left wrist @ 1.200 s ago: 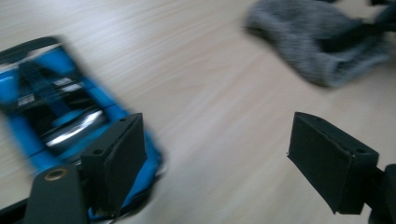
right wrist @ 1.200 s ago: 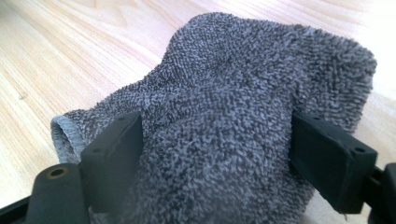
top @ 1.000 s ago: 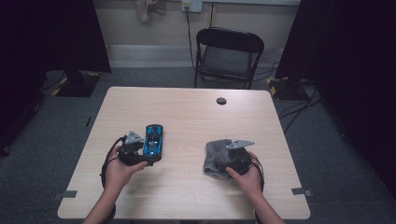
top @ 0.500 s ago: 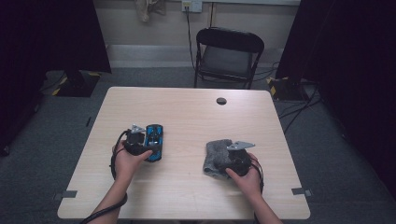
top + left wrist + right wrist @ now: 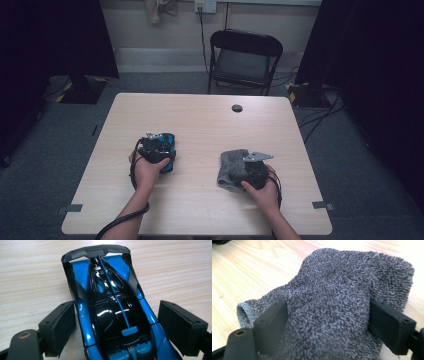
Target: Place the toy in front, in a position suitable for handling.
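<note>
We held the left gripper (image 5: 156,146) over the blue and black toy car (image 5: 167,150), which sat on the wooden table (image 5: 200,125) toward its left side, near our edge. In the left gripper view the toy car (image 5: 112,312) lay between the 2 black jaws with its rear wing pointing away from us. The jaws stood spread to either side of the body; a slim gap showed beside the left pad, and the right pad stood clearly apart from the bodywork, so we read this claw as released and not yet pinching the car.

Our right gripper (image 5: 245,170) rested on the grey terry cloth (image 5: 231,167), which lay bunched on the table toward the right side, well apart from the car. In the right gripper view the cloth (image 5: 342,297) bulged up between the 2 jaws, and both pads pressed into its pile, so we took this claw as clenched on the cloth.

A small dark round hole (image 5: 237,108) sat in the tabletop near the far edge, and a black folding chair (image 5: 244,60) stood beyond the table.
</note>
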A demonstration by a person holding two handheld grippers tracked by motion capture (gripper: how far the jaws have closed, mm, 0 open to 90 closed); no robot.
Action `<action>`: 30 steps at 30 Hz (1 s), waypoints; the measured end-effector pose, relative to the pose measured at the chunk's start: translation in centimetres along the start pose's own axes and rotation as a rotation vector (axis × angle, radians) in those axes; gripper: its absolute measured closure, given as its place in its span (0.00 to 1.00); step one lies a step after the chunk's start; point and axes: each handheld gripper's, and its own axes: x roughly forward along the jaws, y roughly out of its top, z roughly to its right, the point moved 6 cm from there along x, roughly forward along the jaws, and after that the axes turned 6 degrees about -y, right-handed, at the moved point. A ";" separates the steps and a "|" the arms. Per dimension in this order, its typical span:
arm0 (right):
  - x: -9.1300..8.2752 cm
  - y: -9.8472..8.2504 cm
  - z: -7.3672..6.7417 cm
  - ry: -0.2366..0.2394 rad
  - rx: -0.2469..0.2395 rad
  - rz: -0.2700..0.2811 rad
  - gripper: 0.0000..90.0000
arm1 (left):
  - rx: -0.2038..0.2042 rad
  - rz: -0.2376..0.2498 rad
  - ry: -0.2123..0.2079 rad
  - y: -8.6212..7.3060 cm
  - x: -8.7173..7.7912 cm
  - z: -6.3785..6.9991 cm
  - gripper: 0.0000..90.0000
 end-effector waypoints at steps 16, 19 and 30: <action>0.0 -0.1 0.0 -0.003 0.007 0.014 0.19 | -0.012 -0.009 0.032 0.0 0.4 0.1 0.17; 0.0 -0.1 0.0 -0.002 0.007 0.014 0.19 | -0.014 -0.011 0.040 0.0 0.5 0.2 0.18; 0.1 -0.1 0.0 0.002 0.006 0.015 0.19 | -0.054 -0.022 0.076 0.3 0.6 0.3 0.21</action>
